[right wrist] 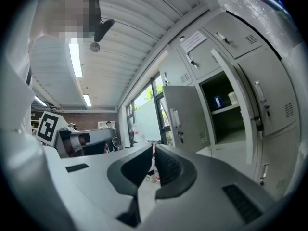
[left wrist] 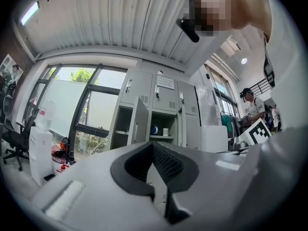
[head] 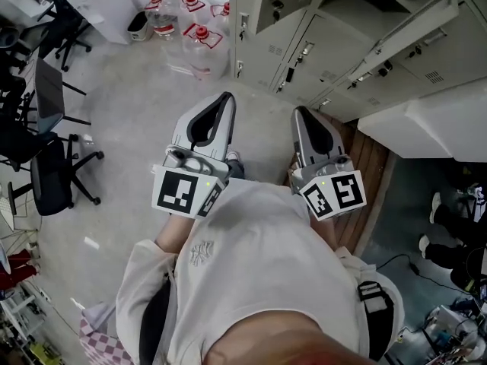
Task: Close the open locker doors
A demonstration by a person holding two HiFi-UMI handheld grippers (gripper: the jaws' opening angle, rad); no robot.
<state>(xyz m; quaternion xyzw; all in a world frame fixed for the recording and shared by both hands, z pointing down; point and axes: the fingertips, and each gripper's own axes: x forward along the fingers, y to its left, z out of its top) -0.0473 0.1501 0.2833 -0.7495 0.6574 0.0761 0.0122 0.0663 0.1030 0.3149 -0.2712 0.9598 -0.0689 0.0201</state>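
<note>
Facing both grippers, the grey locker bank point(head: 335, 52) is standing at the far right of the room, well apart from them and touching neither. Two of its doors are hanging open. One open door point(right wrist: 185, 119) is swinging out wide to the left, its handle face turned toward the right gripper's camera. A second door point(right wrist: 239, 107) is showing edge-on just right of the exposed compartment point(right wrist: 224, 124). The upper doors above these are sitting shut.

The left gripper point(head: 226, 97) and right gripper point(head: 301, 112) are being held side by side close to the person's chest, both pointing toward the foot of the lockers. The left gripper's jaws are meeting at the tips with nothing between them. The right gripper's jaws are sitting all but together, showing only a hairline slit, and are likewise holding nothing.

A black office chair point(head: 49, 177) is standing at the near left. Clear water bottles point(head: 199, 48) with red caps are standing on the floor point(head: 129, 105) just left of the locker bank.

Inside the exposed compartment, a shelf is carrying a blue mug point(left wrist: 154, 129) and, just right of it, a white cup point(left wrist: 165, 132); the two are sitting apart. Another compartment left of the open door is also standing open, but its contents cannot be made out.
</note>
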